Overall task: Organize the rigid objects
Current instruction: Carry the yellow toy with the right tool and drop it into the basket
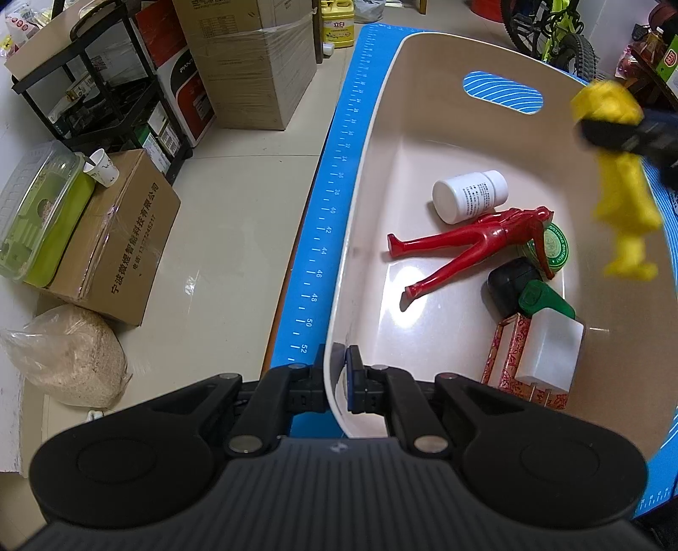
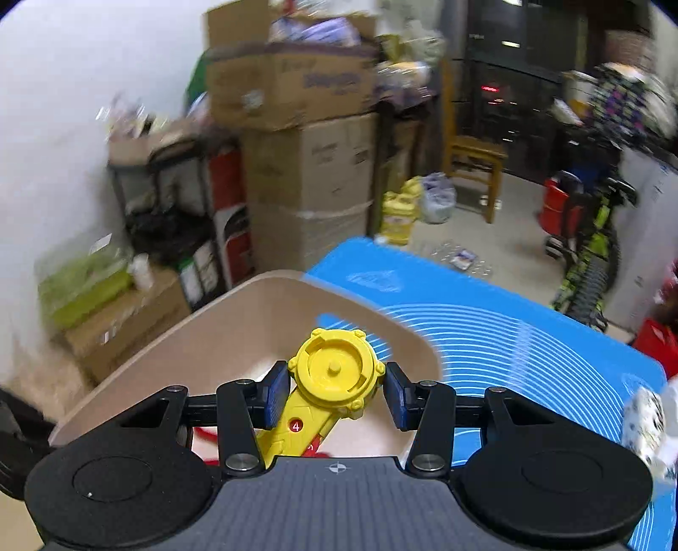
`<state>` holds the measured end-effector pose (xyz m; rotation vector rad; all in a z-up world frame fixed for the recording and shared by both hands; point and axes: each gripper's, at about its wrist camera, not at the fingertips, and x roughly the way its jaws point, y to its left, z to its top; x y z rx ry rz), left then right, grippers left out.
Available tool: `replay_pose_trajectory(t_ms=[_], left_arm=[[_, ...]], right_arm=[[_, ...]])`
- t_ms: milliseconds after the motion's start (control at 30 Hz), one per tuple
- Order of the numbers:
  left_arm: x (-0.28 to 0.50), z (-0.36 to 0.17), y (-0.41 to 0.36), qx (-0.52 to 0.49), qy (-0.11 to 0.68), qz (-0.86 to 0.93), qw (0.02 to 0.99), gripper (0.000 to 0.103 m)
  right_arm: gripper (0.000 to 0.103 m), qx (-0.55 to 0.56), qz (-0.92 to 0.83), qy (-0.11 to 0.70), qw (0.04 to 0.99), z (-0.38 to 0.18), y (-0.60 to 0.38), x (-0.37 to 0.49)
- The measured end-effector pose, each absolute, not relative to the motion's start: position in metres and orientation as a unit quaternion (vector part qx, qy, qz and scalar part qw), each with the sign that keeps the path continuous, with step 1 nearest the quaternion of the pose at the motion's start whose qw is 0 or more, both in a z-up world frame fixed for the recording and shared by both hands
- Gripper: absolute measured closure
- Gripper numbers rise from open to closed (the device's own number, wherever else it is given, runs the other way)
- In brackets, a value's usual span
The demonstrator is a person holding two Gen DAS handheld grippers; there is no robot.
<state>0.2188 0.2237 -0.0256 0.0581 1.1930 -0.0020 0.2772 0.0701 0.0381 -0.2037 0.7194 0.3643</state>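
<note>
Yellow toy (image 2: 332,377): clamped in right hand-held gripper (image 2: 334,392), carried above bin for dropping.
Bin rim (image 1: 334,373): pinched by left hand-held gripper (image 1: 337,381), steadying it.

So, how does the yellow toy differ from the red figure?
The yellow toy is held in the air by the right gripper, above the bin; the red figure lies flat on the bin floor. The yellow toy has a round head piece; the red figure is human-shaped. Both look like rigid plastic.

Stacked cardboard boxes (image 1: 254,63), black shelf rack (image 1: 97,84), bicycle (image 2: 593,250), wooden chair (image 2: 474,169), yellow jug (image 1: 337,23)
</note>
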Motion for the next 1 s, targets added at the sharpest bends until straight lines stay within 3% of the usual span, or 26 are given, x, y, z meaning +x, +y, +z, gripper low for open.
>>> replay_pose_trajectory(t_ms=[600,633,800,900,1000], left_arm=[[0.220,-0.026,0.223,0.026,0.562,-0.003,0.827,0.095],[0.220,-0.026,0.223,0.026,0.562,-0.002,0.827,0.095],[0.220,-0.028,0.222,0.027,0.564,-0.001,0.826,0.094],[0.219,-0.027,0.221,0.026,0.564,0.000,0.825,0.094],[0.216,-0.024,0.220,0.020,0.562,0.000,0.827,0.087]], right_arm=[[0.049,-0.154,0.154,0.486,0.846,-0.034,0.113,0.292],[0.043,-0.153,0.151,0.488,0.846,-0.035,0.113,0.292],[0.039,-0.143,0.158,0.479,0.851,-0.025,0.106,0.291],[0.025,-0.138,0.149,0.463,0.863,-0.010,0.102,0.286],[0.022,-0.120,0.148,0.444,0.876,0.010,0.094,0.277]])
